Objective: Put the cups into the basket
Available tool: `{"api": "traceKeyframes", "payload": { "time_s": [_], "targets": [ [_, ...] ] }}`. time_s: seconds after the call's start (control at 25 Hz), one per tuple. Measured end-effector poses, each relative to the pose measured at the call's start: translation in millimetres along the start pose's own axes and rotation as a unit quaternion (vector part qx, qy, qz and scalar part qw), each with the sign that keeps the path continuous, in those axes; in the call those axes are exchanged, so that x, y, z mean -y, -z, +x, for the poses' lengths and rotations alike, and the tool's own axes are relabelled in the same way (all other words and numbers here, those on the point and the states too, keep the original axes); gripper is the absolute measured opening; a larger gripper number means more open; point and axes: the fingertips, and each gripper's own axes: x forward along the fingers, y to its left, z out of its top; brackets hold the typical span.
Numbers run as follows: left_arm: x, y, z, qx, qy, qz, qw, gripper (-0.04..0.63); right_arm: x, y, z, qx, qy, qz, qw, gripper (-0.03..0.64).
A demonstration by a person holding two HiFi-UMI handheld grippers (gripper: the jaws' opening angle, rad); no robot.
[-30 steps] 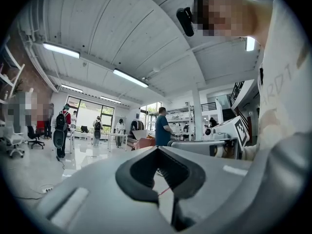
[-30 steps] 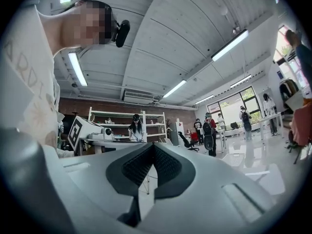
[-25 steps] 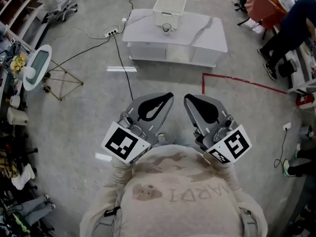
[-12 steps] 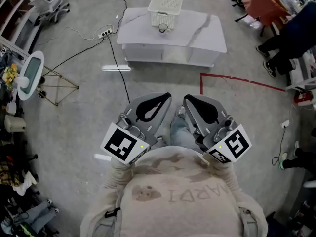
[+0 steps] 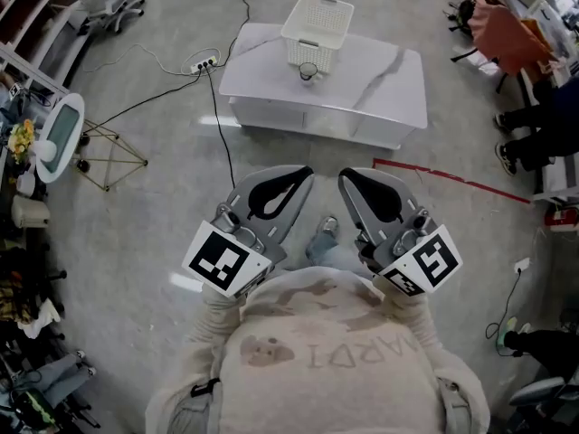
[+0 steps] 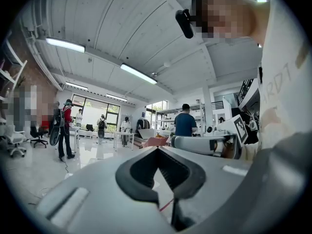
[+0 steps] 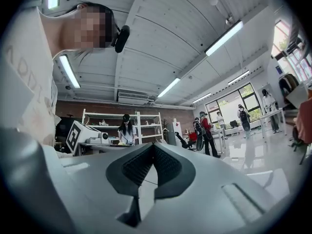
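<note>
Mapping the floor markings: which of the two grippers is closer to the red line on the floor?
The right gripper: the red line runs just ahead of it, while the left gripper sits nearer the black cable.

white lattice basket (image 5: 318,25), white marbled table (image 5: 380,75)

1 small clear cup (image 5: 308,70) sits just beside the white mesh basket (image 5: 318,25).
</note>
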Motion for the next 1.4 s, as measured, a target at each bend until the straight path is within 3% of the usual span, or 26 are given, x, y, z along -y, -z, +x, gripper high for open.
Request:
{"api": "traceKeyframes", "payload": {
  "time_s": [0.32, 0.52, 0.76, 1.04, 1.4],
  "targets": [
    [-27.5, -10.3, 80.2, 0.010, -0.024, -0.001, 0.9997, 0.000, 83.8, -19.5, 6.8, 0.005, -0.025, -0.006, 1.000, 0.026],
    [-34.0, -10.3, 117.0, 0.002, -0.020, 0.021, 0.9996, 0.000, 121.8, -22.9, 8.8, 0.009, -0.029, 0.004, 1.000, 0.026],
    [-62.3, -3.0, 143.3, -0.004, -0.015, 0.003, 0.9999, 0.000, 152.2, -13.2, 25.9, -0.001, -0.024, 0.015, 1.000, 0.026],
    [-115.8, 5.0, 165.8, -0.020, 0.012, -0.002, 0.9997, 0.000, 187.5, -6.3, 70.5, -0.005, 0.004, 0.023, 1.000, 0.026],
    [-220.1, -5.5, 182.6, -0.021, 0.059, -0.003, 0.9980, 0.000, 225.9, -8.0, 172.9, -0.011, 0.039, 0.018, 0.999, 0.026]
  ]
}}
